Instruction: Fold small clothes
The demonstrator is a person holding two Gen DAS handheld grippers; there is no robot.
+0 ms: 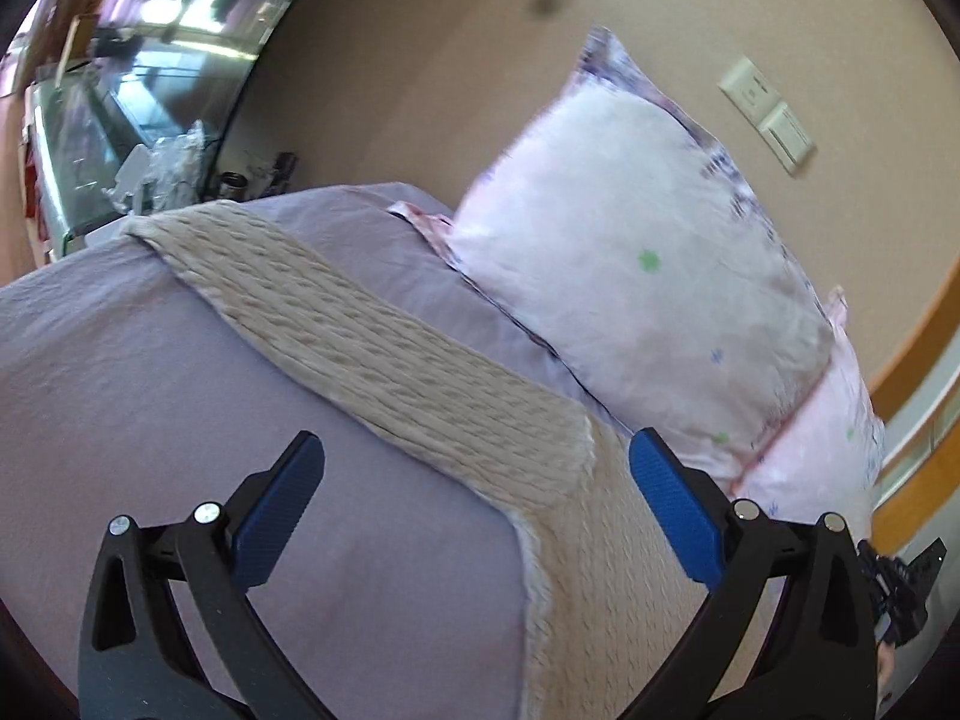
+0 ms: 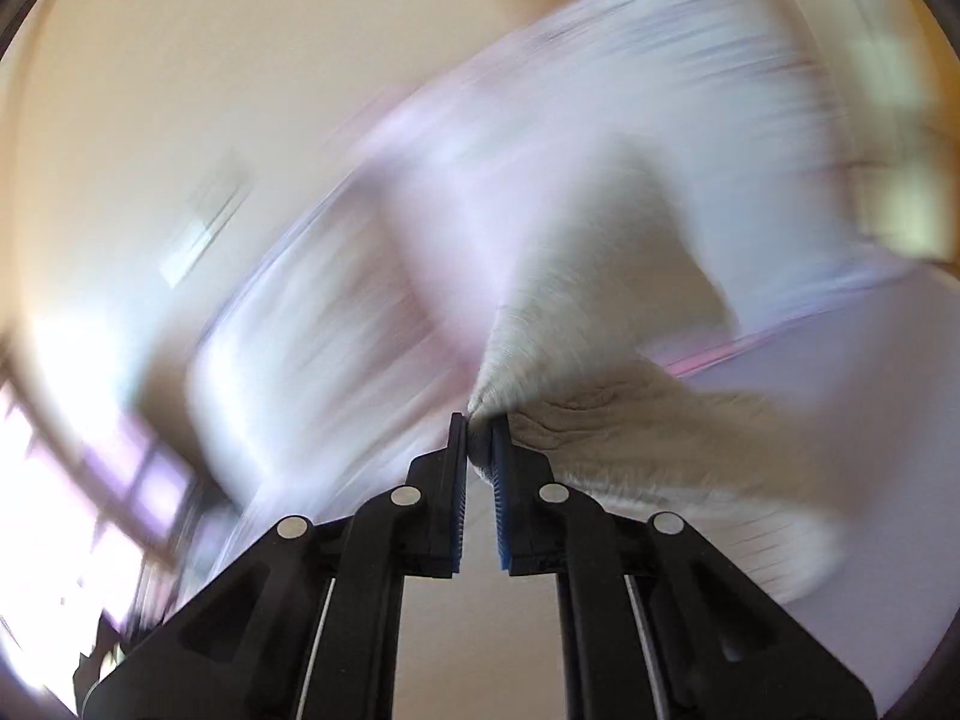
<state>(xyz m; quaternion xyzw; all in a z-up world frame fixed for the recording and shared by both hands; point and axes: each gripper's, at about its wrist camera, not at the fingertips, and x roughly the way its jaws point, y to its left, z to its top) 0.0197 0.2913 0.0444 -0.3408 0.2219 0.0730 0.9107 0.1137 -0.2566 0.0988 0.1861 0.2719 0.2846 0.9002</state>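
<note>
A beige knitted garment [image 1: 384,336] lies across the lilac bed sheet [image 1: 150,408]; one long part runs toward the far left and another runs down between my fingers. My left gripper [image 1: 474,450] is open and empty, just above the garment's bend. In the right wrist view, heavily blurred, my right gripper [image 2: 479,420] is shut on a bunched corner of the beige garment [image 2: 600,324], which it holds lifted.
A white and pink patterned pillow [image 1: 636,252] leans against the beige wall at the right of the bed. A wall switch panel [image 1: 768,111] is above it. A glass cabinet with clutter [image 1: 120,138] stands at the far left.
</note>
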